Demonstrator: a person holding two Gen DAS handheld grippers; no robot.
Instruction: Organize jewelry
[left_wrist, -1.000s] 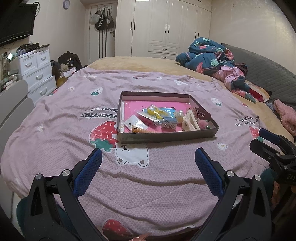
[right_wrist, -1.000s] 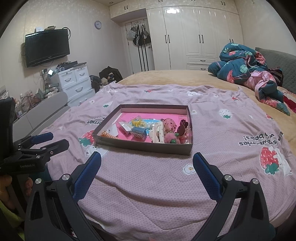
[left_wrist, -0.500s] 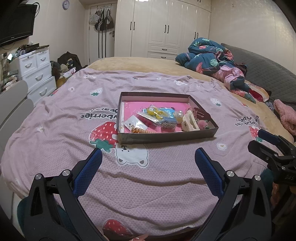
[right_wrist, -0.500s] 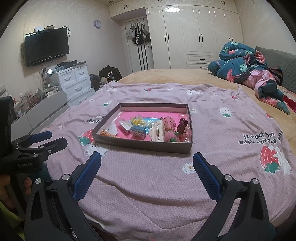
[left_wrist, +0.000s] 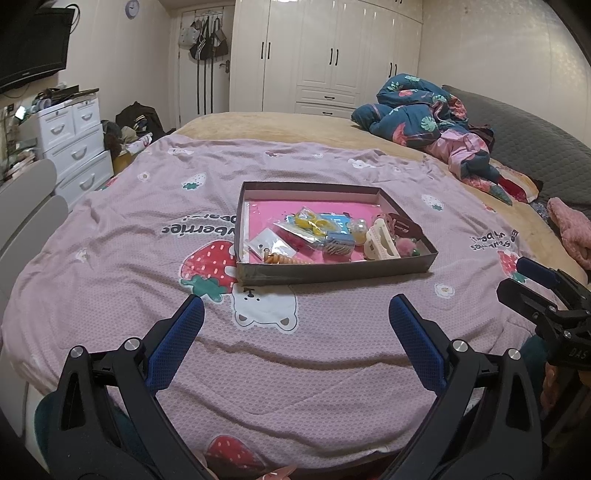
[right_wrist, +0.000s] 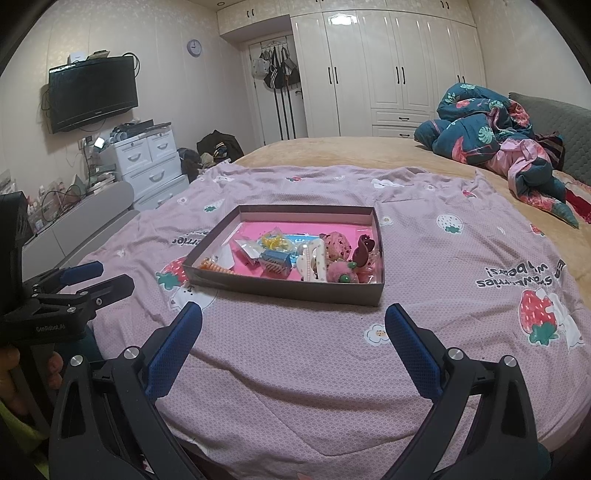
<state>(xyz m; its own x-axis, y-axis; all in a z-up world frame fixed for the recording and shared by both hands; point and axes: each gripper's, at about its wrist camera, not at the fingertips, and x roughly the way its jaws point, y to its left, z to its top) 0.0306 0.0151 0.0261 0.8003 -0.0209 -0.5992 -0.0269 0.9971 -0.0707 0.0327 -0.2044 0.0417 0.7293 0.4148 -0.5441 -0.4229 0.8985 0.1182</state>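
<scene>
Both cameras ride my tongs at the bed's near edge, facing the white wardrobes. The left looks from the left, the right from the right; both share the shallow brown cardboard tray (left_wrist: 334, 272) (right_wrist: 284, 291) mid-bed.

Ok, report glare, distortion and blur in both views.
Left wrist view: strong fisheye bending with dark corners, and glare on the glossy white wardrobe doors. Right wrist view: same warping, a ceiling-light reflection on those doors, and the shallow brown cardboard tray stays sharp.

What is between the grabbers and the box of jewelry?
Nothing visible: only bare pink bedspread lies between the open left gripper, the open right gripper and the box.
</scene>
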